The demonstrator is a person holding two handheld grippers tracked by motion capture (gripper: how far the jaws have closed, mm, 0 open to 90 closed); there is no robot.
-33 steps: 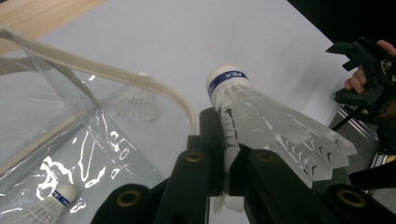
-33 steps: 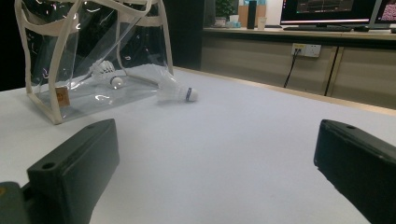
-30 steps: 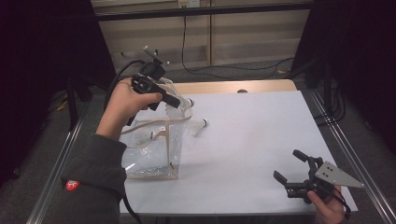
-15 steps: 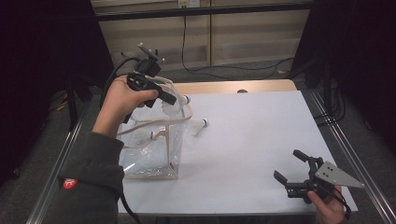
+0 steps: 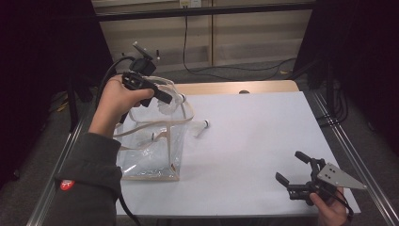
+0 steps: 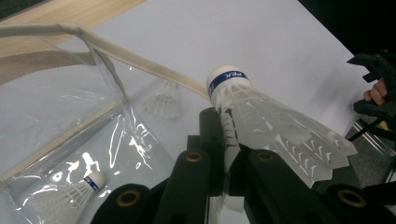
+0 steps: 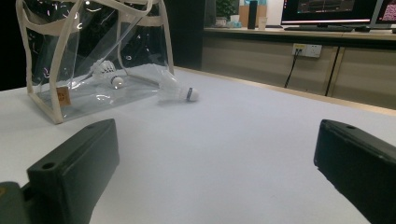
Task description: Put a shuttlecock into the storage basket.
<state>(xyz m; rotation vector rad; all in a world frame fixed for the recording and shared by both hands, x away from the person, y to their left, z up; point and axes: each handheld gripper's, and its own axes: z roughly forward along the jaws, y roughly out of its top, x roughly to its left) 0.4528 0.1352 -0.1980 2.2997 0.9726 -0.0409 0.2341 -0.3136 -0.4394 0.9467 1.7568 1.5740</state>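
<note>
I have the left claw (image 5: 170, 100) raised over the open top of the clear bag (image 5: 155, 155), clenched on a shuttlecock (image 6: 261, 116). The jaws pinch its skirt low down, so the cork end with the blue band points away and down toward the bag's mouth; I judge that grip is chosen so it drops in nose first. The bag's cream strap (image 6: 140, 58) lies just under the cork, so I want to clear it before letting go.

One shuttlecock (image 6: 74, 198) already lies inside the bag at the bottom. Another (image 5: 201, 127) lies on the white desk (image 5: 263, 141) just beside the bag, cork pointing away from it.

My right claw (image 5: 297, 173) rests low near the desk's near right corner, released, jaws wide apart and gripping nothing, well apart from the bag, likely parked out of the way.
</note>
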